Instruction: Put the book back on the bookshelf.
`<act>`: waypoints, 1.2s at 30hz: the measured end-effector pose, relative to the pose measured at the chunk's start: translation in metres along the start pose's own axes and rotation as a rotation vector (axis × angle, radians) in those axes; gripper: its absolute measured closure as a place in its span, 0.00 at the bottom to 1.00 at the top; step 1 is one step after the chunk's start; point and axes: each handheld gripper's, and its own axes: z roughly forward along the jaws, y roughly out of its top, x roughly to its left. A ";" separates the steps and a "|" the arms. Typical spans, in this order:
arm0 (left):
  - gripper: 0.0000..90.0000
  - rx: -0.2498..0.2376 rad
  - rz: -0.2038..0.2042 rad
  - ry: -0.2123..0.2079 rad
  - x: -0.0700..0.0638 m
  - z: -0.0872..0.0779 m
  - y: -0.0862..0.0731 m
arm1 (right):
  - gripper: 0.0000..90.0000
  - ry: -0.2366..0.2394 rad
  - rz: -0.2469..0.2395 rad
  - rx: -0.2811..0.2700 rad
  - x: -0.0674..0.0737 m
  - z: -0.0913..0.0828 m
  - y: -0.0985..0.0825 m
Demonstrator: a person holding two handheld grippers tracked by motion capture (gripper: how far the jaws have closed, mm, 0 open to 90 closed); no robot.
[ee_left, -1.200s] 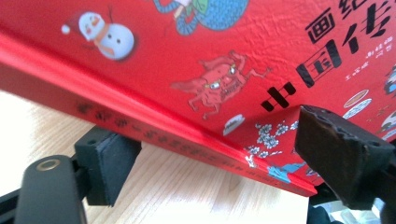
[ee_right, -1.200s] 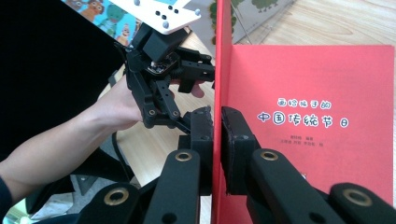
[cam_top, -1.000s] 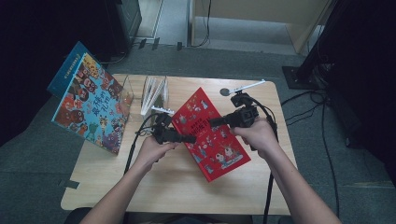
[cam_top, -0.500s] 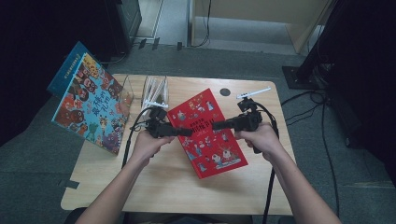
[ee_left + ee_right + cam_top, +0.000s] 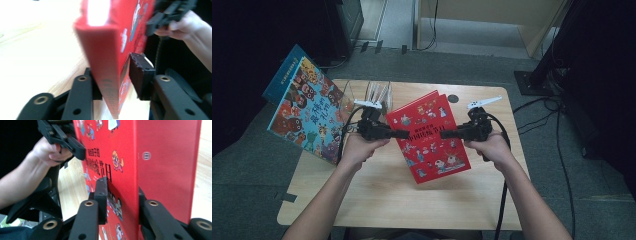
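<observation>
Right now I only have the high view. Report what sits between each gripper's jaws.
Observer: In the left gripper view, the red book stands edge-on between the jaws of the left gripper, which have just been closing.
Operator: Say whether its pad presses the cover.
Observer: A thin dark line shows between the pad and the front cover, but it is too blurred to call.
Operator: Now report the right one.
Observer: The jaws of the right gripper have just been opening and also straddle the book. One pad lies beside the black title letters, and I cannot tell whether it touches.
</observation>
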 end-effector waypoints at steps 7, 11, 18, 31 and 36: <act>0.86 0.026 0.088 0.033 -0.016 -0.003 0.011 | 0.64 -0.036 -0.035 0.000 -0.006 0.006 0.000; 0.86 0.034 0.118 0.057 -0.019 -0.003 0.013 | 0.60 -0.078 -0.062 0.010 -0.005 0.009 -0.001; 0.87 0.025 0.140 0.067 -0.024 -0.009 0.020 | 0.58 -0.109 -0.080 0.009 0.000 0.009 0.000; 0.89 0.073 0.150 0.108 -0.026 -0.005 0.023 | 0.59 -0.189 -0.055 0.032 -0.009 0.013 -0.005; 0.89 0.077 0.158 0.132 -0.028 -0.006 0.023 | 0.62 -0.250 -0.071 0.063 -0.005 0.016 -0.005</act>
